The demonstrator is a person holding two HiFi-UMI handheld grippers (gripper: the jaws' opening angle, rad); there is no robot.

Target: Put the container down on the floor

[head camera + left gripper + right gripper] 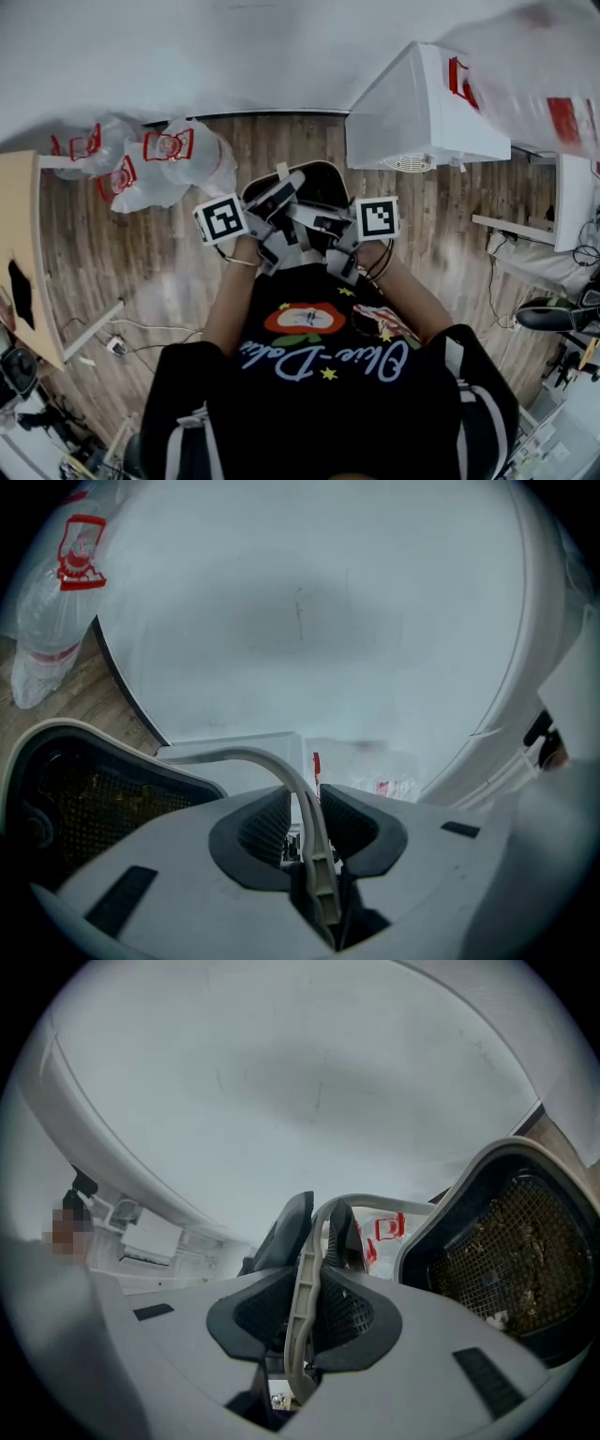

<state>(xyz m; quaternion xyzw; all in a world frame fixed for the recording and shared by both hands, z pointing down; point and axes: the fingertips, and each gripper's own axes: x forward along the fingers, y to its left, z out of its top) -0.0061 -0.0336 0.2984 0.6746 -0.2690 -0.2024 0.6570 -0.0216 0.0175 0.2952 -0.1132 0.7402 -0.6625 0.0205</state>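
The container (314, 184) is a black mesh-lined bin with a pale rim and a thin white bail handle. It hangs above the wooden floor, just in front of the person's chest. My left gripper (274, 214) is shut on the handle (302, 789), and the bin's open mouth (80, 803) lies to its left. My right gripper (330, 232) is shut on the same handle (305, 1288), and the bin (511, 1251), holding some crumbs or debris, lies to its right. The pads (345, 1312) press the white strip from both sides.
Several white plastic bags with red print (141, 161) lie on the floor at the back left. A white box-shaped unit (417, 112) stands at the back right. A wooden table edge (21, 253) is at the left, with cables (117, 343) on the floor beside it.
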